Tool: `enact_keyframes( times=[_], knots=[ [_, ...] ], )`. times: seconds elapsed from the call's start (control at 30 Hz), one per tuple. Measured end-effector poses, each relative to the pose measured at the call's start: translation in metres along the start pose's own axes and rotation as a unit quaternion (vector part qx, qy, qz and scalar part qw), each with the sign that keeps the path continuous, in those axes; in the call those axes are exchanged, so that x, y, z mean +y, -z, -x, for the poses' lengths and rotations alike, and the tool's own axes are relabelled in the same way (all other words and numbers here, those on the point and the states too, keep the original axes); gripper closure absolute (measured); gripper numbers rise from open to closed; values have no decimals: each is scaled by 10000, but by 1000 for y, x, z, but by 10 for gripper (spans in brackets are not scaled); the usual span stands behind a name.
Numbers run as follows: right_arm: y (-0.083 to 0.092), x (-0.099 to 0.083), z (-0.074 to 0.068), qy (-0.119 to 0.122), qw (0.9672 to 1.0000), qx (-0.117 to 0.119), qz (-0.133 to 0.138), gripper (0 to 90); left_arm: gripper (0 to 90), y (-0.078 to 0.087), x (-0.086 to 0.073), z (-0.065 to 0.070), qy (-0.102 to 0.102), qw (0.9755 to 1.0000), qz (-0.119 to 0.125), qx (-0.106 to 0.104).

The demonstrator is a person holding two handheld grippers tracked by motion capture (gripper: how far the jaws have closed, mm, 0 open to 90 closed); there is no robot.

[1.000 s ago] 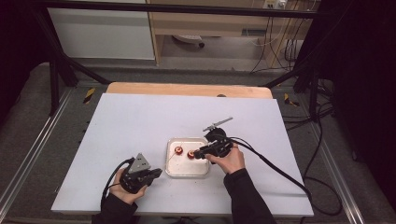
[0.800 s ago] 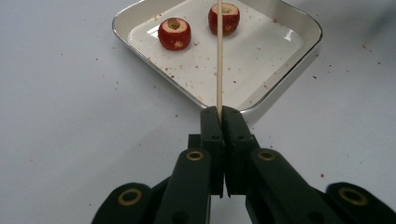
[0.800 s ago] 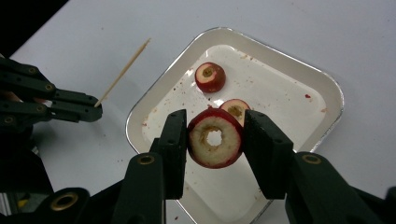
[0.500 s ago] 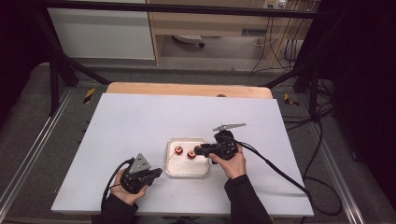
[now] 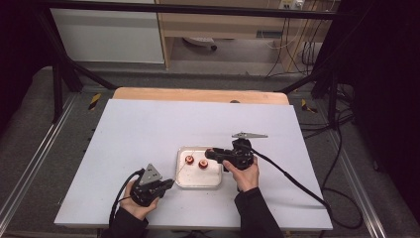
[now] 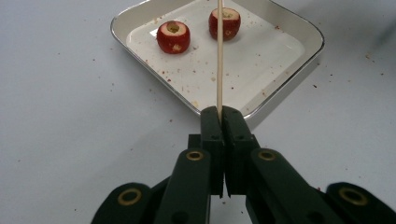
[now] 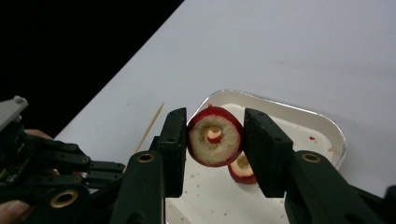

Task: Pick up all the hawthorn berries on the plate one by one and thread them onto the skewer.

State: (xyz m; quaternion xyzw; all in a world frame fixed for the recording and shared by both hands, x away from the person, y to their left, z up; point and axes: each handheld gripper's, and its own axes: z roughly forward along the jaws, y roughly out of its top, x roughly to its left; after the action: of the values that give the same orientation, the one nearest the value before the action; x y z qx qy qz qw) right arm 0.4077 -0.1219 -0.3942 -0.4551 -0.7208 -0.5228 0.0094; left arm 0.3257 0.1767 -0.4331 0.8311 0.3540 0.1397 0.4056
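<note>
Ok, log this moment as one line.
left gripper: shut on skewer | right gripper: shut on fruit, above tray | tray: fruit pieces inside

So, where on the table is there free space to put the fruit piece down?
Bare white table lies behind and left of the tray, and right of the right gripper. It is crowded at the tray, between both grippers.
</note>
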Motion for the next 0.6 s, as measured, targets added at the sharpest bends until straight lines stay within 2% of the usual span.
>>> enact_keyframes(
  times=[0.1,0.3,0.43,0.6],
  knots=[
    [1,0,1,-121,9996,42,269,613,880,0,0,1,4,10000,25,2],
    [2,3,0,-214,9984,100,511,613,880,-1,2,4,45,10000,78,7],
    [3,5,-1,-333,9965,184,743,613,879,-1,2,6,86,9999,124,6],
    [3,6,-2,-384,9949,162,921,614,879,-1,3,8,174,9997,169,52]
  ],
)
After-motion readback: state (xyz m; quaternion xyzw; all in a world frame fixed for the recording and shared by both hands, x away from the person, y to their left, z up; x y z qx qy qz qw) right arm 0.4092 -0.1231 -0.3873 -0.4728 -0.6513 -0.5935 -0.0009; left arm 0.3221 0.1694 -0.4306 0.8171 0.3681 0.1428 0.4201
